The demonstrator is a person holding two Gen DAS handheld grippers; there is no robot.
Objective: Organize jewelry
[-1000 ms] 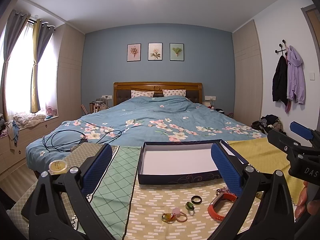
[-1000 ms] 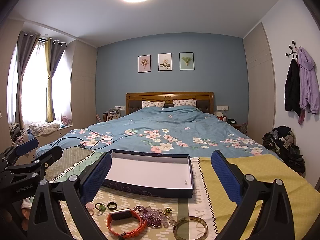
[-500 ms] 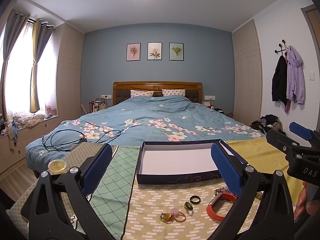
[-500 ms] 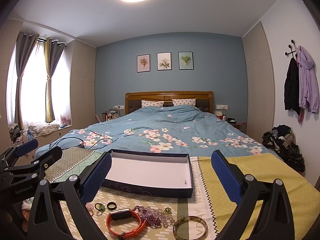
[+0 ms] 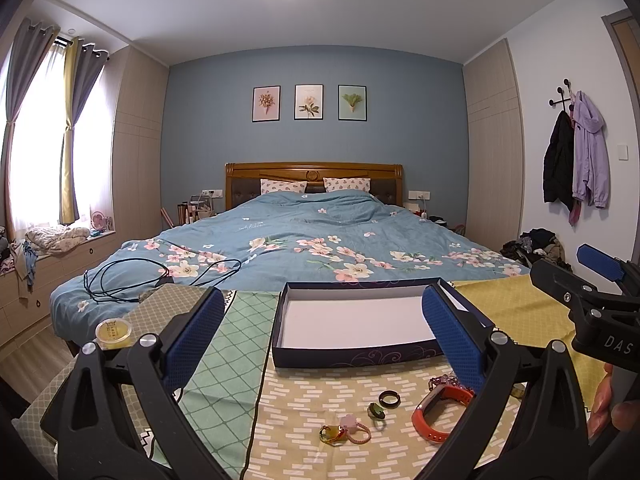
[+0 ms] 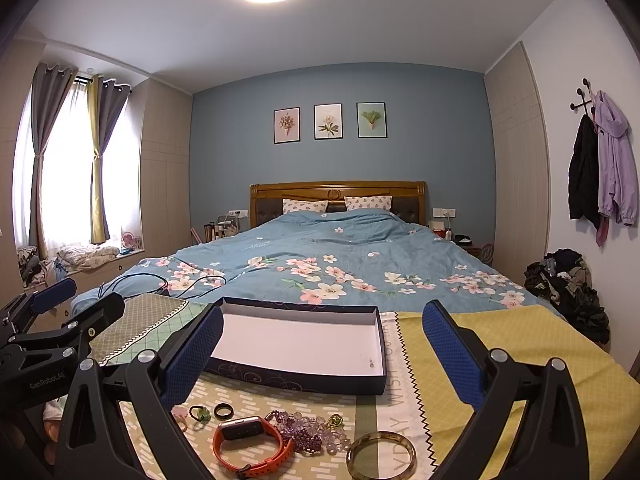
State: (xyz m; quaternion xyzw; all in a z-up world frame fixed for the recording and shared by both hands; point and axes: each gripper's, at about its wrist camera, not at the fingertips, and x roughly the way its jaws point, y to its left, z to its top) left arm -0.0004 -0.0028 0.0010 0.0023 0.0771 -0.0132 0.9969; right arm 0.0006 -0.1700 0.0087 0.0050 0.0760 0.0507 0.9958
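An empty dark blue box with a white floor lies on the patterned cloth. In front of it lie an orange watch band, a black ring, a green ring, a pink flower ring, purple beads and a brown bangle. My left gripper is open and empty above the rings. My right gripper is open and empty above the beads; it also shows in the left wrist view.
A yellow round tin sits at the cloth's left edge. A black cable lies on the blue floral bed behind the box. Clothes are piled on the floor at the right.
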